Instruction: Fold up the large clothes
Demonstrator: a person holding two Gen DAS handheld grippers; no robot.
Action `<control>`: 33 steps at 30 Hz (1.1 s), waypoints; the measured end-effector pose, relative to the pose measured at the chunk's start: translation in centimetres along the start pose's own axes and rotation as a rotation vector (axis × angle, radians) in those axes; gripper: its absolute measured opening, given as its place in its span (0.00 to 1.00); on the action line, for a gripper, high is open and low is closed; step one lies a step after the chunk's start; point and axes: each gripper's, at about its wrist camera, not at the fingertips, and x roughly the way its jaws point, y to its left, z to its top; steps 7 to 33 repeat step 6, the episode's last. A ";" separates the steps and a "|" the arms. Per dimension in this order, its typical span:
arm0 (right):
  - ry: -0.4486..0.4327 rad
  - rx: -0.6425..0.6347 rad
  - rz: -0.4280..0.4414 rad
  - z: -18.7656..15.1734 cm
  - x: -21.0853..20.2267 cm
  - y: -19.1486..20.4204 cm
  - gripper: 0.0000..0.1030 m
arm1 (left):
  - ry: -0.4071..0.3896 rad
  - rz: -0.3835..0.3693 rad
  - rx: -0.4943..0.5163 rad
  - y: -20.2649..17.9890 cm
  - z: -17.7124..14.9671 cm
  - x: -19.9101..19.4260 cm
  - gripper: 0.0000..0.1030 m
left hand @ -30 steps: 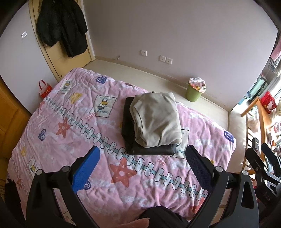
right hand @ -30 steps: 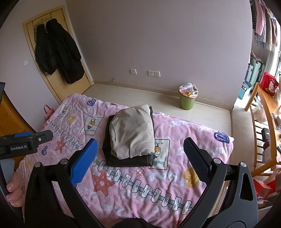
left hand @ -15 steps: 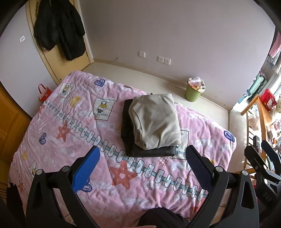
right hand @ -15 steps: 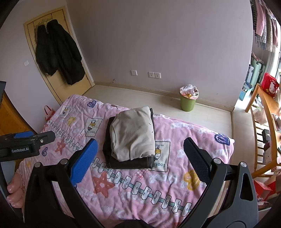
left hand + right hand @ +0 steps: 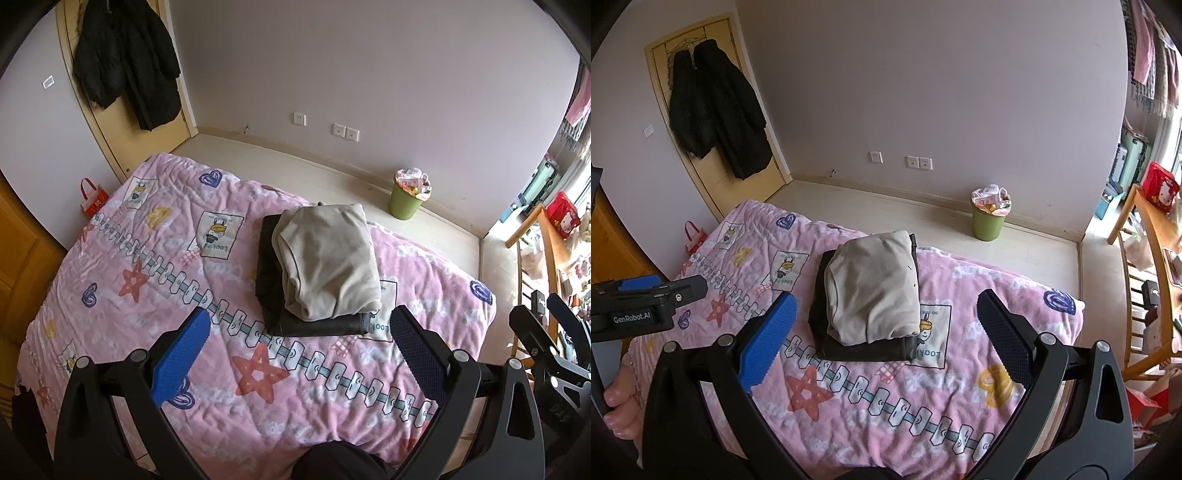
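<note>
1. Two folded garments lay stacked mid-frame on the pink quilt (image 5: 147, 280): a beige garment (image 5: 328, 258) rested on top of a dark garment (image 5: 269, 280), whose edges showed at the stack's left and lower sides.
2. The left gripper (image 5: 299, 343) hung above the quilt at the bottom of its frame, spread wide and holding nothing, well apart from the stack.
3. The right gripper (image 5: 886, 325) was likewise wide and empty, low in its own frame.
4. A green bin (image 5: 989, 219) stood on the floor in the upper right, beyond the bed.
5. Black coats (image 5: 125, 62) hung on the door at upper left.
6. A hand (image 5: 622, 402) gripped the left tool's handle at the right view's lower left edge.
</note>
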 end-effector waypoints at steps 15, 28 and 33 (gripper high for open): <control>-0.004 -0.005 0.001 0.4 0.1 0.2 0.93 | -0.009 -0.006 -0.005 0.3 0.0 -0.4 0.92; -0.004 -0.005 0.001 0.4 0.1 0.2 0.93 | -0.009 -0.006 -0.005 0.3 0.0 -0.4 0.92; -0.004 -0.005 0.001 0.4 0.1 0.2 0.93 | -0.009 -0.006 -0.005 0.3 0.0 -0.4 0.92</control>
